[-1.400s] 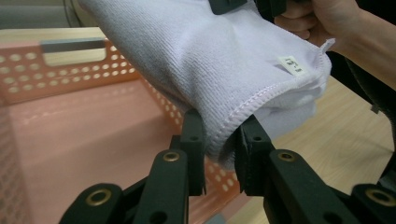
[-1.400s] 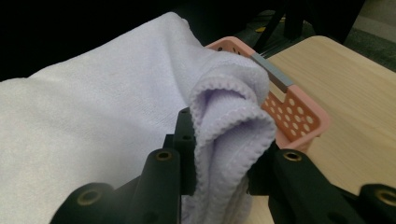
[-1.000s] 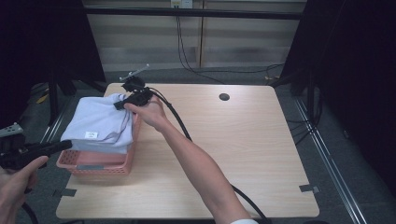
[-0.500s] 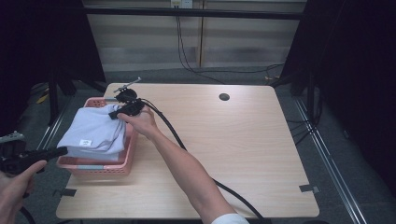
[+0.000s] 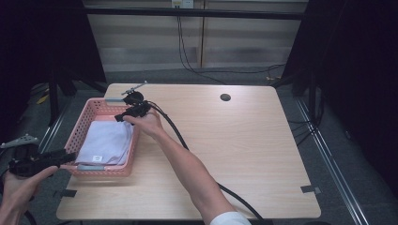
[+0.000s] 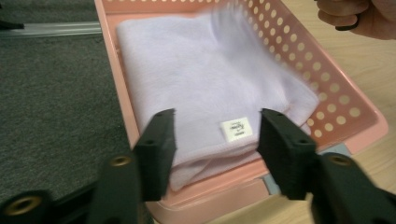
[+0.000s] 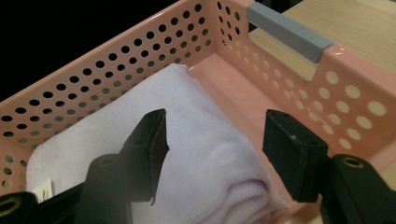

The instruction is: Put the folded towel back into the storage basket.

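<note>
The folded towel (image 5: pixel 107 142) lies flat in the pink basket (image 5: pixel 96 104) at the bench's left edge, its long axis along the basket. Both jaws have just been opening. The left gripper (image 6: pixel 214 135) is spread before the label end, the right gripper (image 7: pixel 212 135) spread over the far end, closer; neither presses it.

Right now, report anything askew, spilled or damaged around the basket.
Nothing stands out. The folded lilac towel lies flat inside the pink basket, within its walls. The left gripper and right gripper have just been opening; neither presses the towel.
</note>
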`<state>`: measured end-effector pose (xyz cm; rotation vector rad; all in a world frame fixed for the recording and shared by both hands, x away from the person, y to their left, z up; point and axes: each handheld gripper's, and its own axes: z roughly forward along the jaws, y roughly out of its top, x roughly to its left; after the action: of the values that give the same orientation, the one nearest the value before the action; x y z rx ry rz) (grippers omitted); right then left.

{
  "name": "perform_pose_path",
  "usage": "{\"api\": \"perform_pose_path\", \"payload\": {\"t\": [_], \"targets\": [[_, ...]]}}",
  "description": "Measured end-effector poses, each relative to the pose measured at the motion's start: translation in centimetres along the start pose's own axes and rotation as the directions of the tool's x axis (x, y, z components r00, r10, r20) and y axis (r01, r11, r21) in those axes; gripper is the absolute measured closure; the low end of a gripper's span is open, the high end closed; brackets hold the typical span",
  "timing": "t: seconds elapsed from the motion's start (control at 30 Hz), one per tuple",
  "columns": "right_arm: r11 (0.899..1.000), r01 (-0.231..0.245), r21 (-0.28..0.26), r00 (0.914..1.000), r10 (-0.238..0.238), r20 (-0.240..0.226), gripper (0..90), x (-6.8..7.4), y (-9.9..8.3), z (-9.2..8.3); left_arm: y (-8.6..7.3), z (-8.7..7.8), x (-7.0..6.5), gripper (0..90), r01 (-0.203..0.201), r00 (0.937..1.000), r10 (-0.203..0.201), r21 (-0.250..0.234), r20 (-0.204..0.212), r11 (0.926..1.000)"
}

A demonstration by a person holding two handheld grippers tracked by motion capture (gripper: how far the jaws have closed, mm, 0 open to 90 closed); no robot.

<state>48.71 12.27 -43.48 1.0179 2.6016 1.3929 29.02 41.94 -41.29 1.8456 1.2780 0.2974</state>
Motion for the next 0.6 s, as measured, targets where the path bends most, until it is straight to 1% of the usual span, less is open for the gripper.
{"api": "perform_pose_path", "payload": {"t": [0.03,0.07,0.13,0.17,0.2,0.23,0.27,0.3,0.33,0.37,0.4,0.43,0.47,0.5,0.53,0.57,0.6], "targets": [[1.000,-0.001,-0.007,1.0000,0.001,-0.003,39.4,-0.1,0.0,-0.3,0.2,0.0,-0.3,44.5,-0.006,1.0000,0.006,-0.003,-0.001,1.0000],[1.000,0.000,-0.009,1.0000,0.000,-0.006,39.2,-0.1,0.1,-0.6,0.3,0.1,-0.6,44.0,-0.012,0.9999,0.012,-0.006,0.010,0.9999],[1.000,0.013,-0.016,0.9996,-0.013,-0.025,39.8,-0.1,0.0,-1.2,0.7,0.5,-1.5,42.9,-0.026,0.9996,0.026,-0.007,0.013,0.9996],[0.999,0.021,-0.026,0.9995,-0.021,-0.023,39.6,-0.1,0.0,-1.6,0.8,0.6,-2.0,43.0,-0.034,0.9992,0.034,-0.012,0.018,0.9993],[0.999,0.026,-0.037,0.9991,-0.027,-0.033,40.1,-0.2,-0.2,-2.0,1.0,0.8,-2.5,44.0,-0.042,0.9989,0.042,-0.021,0.021,0.9989],[0.999,0.027,-0.041,0.9985,-0.029,-0.047,40.2,-0.3,-0.3,-2.5,1.1,0.9,-3.1,44.1,-0.044,0.9989,0.045,-0.022,0.012,0.9988],[0.999,0.037,-0.037,0.9983,-0.039,-0.043,40.5,-0.4,-0.5,-2.9,1.2,1.1,-3.6,45.6,-0.050,0.9987,0.050,-0.023,0.000,0.9985],[0.999,0.041,-0.035,0.9983,-0.043,-0.041,41.3,-0.6,-0.8,-3.5,1.3,1.3,-4.1,47.6,-0.045,0.9990,0.045,-0.032,0.007,0.9985],[0.998,0.033,-0.044,0.9974,-0.036,-0.063,42.3,-0.9,-1.1,-4.0,1.3,1.5,-4.7,46.6,-0.045,0.9989,0.045,-0.041,0.012,0.9982],[0.998,0.025,-0.061,0.9967,-0.030,-0.075,42.3,-1.3,-1.5,-4.7,1.3,1.8,-5.4,46.8,-0.054,0.9984,0.055,-0.037,0.012,0.9978],[0.997,0.023,-0.070,0.9969,-0.028,-0.073,42.6,-1.5,-2.0,-5.3,1.4,2.2,-6.1,46.9,-0.071,0.9973,0.071,-0.028,0.018,0.9971],[0.996,0.031,-0.078,0.9968,-0.037,-0.071,42.6,-1.7,-2.5,-6.0,1.5,2.6,-6.8,46.6,-0.074,0.9969,0.075,-0.028,0.023,0.9969],[0.996,0.028,-0.085,0.9968,-0.034,-0.073,42.6,-2.0,-3.0,-6.8,1.6,2.9,-7.5,46.1,-0.089,0.9958,0.089,-0.020,0.019,0.9958],[0.996,0.018,-0.092,0.9971,-0.025,-0.072,42.7,-2.3,-3.5,-7.5,1.8,3.3,-8.2,45.9,-0.094,0.9950,0.095,-0.016,0.032,0.9954],[0.996,0.018,-0.091,0.9976,-0.024,-0.065,42.7,-2.7,-3.9,-8.3,2.0,3.7,-8.9,46.0,-0.093,0.9948,0.094,-0.014,0.040,0.9955],[0.995,0.018,-0.095,0.9979,-0.024,-0.060,43.0,-3.0,-4.5,-9.1,2.1,4.1,-9.7,49.0,-0.089,0.9950,0.089,-0.013,0.045,0.9960],[0.995,0.017,-0.100,0.9981,-0.022,-0.057,43.5,-3.3,-5.1,-10.0,2.3,4.5,-10.4,52.2,-0.105,0.9926,0.105,-0.007,0.061,0.9945]]}}
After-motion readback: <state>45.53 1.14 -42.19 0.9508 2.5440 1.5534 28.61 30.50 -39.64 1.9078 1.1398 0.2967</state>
